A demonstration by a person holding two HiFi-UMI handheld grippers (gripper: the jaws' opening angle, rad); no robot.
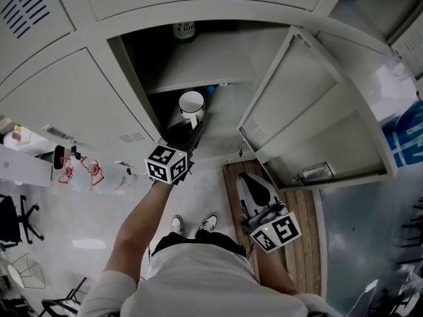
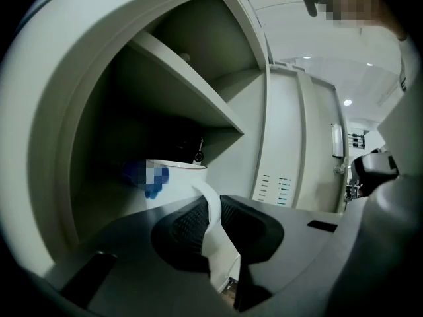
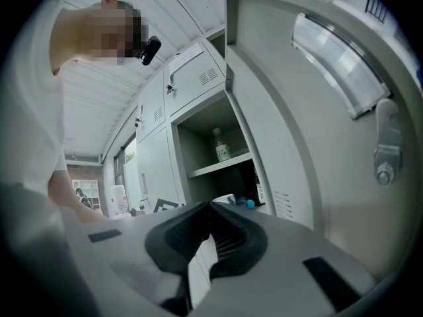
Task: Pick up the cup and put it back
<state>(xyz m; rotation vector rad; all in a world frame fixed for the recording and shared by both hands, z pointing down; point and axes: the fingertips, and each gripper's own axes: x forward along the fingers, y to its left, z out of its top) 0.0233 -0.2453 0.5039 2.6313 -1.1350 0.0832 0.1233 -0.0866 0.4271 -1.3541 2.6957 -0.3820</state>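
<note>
A white cup (image 1: 192, 104) stands upright in the lower compartment of an open grey locker (image 1: 198, 61). My left gripper (image 1: 196, 127) reaches into that compartment from the front. In the left gripper view the cup (image 2: 177, 178) is right ahead, and its curved white handle (image 2: 213, 211) runs between the two black pads, which press on it from both sides. My right gripper (image 1: 258, 191) hangs low on the right, outside the locker, with its pads together and nothing between them (image 3: 210, 210). From there the cup's rim (image 3: 225, 198) just shows above the jaws.
A bottle (image 1: 184, 30) with a label stands on the upper shelf. Something small and blue (image 1: 210, 90) lies behind the cup. The locker door (image 1: 310, 104) swings out to the right. A wooden board (image 1: 305, 243) lies on the floor under my right gripper. My shoes (image 1: 193, 223) are below.
</note>
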